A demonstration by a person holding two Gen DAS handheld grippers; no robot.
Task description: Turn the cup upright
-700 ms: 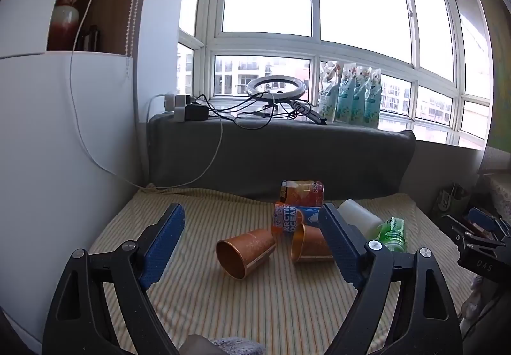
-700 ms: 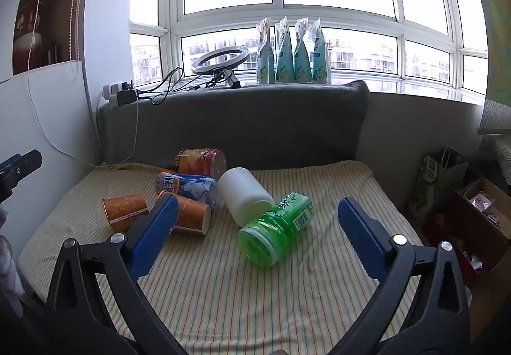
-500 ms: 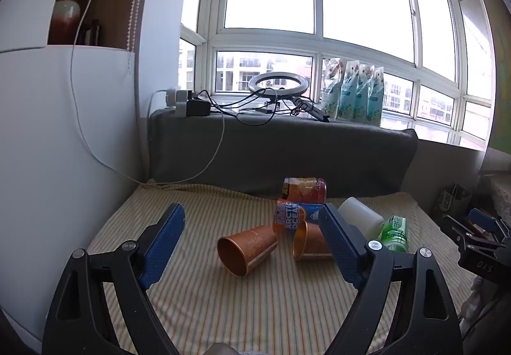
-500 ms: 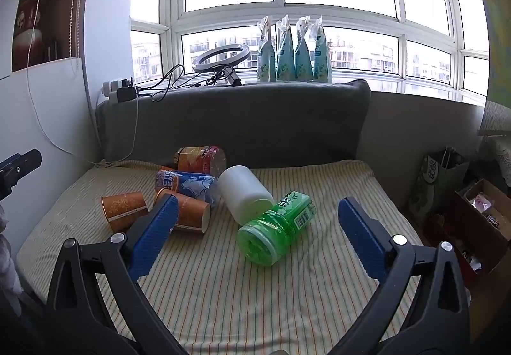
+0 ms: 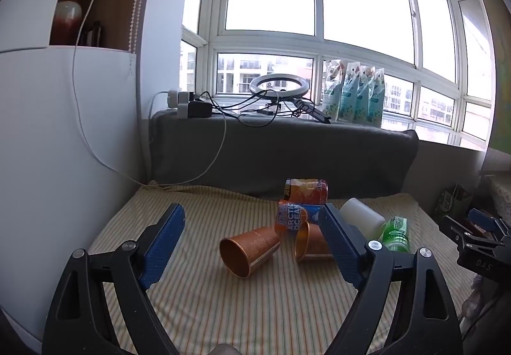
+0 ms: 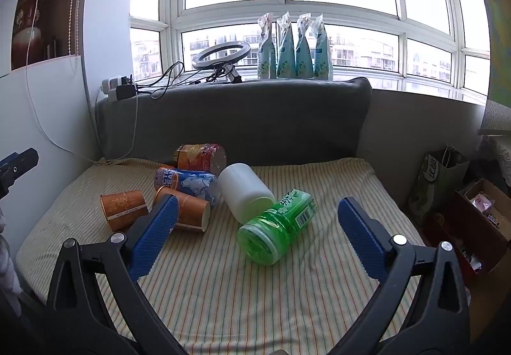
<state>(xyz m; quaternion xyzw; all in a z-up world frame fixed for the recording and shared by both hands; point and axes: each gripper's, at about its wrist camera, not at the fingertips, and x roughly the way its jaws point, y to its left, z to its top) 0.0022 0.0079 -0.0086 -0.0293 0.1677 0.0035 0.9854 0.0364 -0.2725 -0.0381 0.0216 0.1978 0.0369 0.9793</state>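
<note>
Cup (image 5: pixel 252 247) lies on its side on the striped cover (image 5: pixel 255 307), mouth facing the left wrist camera and angled a bit down-left, base touching or nearly touching the blue can (image 5: pixel 292 217). Inside shows copper, nothing in it.

Left gripper (image 5: pixel 252 243) hangs above and short of the cup, jaws spread wide, nothing between them; in the view the cup sits roughly centred in the gap. Right gripper (image 6: pixel 258 233) also spread wide and holding nothing, aimed nearer the green bottle (image 6: pixel 279 224).

Judged step: approach with the left gripper, grasp not yet made. To do it well:
- come down so the pads straddle the cup wall mid-body, not the rim; thin paper wall likely dents under a hard squeeze
- keep the right pad clear of the second cup (image 5: pixel 311 245), which lies just beside it, also tipped over
- lift slightly before rotating so the rim doesn't drag on the soft cover
- set it base-down on a flat patch; the cover looks soft, so it may wobble

Other containers, all on their sides: second cup's inside can't be seen from either view; white jar (image 6: pixel 246 193) is opaque, contents unknown; green bottle looks empty; an orange can (image 5: pixel 306 190) lies at the back by the grey cushion (image 5: pixel 281 154).
</note>
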